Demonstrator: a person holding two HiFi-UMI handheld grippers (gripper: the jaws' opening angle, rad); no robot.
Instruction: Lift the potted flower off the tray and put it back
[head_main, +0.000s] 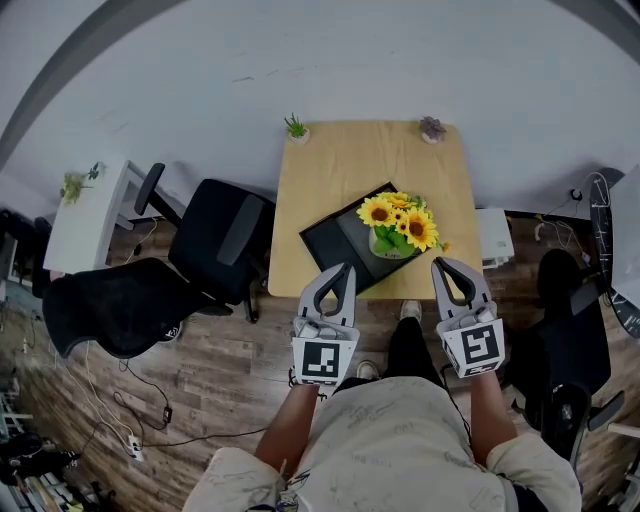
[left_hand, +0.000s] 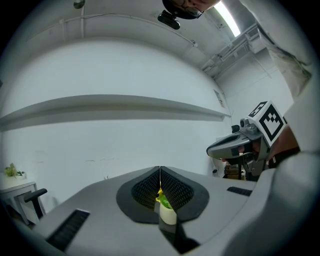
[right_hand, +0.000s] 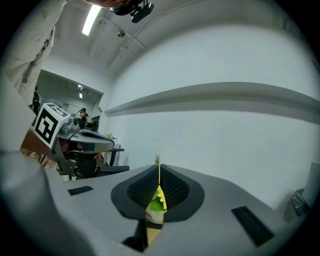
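Note:
The potted flower (head_main: 399, 226), yellow sunflowers in a pale pot, stands on the right part of a black tray (head_main: 338, 243) on a wooden table (head_main: 340, 165). My left gripper (head_main: 343, 270) hovers at the table's near edge, by the tray's front corner, shut and empty. My right gripper (head_main: 441, 264) is level with it, just right of the pot, also shut and empty. In the left gripper view the shut jaws leave a slit showing the pot (left_hand: 166, 209), with the right gripper (left_hand: 235, 145) alongside. The right gripper view shows the pot (right_hand: 154, 210) the same way, with the left gripper (right_hand: 87, 141) at its left.
A small green plant (head_main: 296, 128) and a purplish ornament (head_main: 432, 128) sit at the table's far corners. A black office chair (head_main: 220, 240) stands left of the table, beside a white side table (head_main: 85, 215). A white box (head_main: 494, 235) and another chair (head_main: 570, 350) are on the right.

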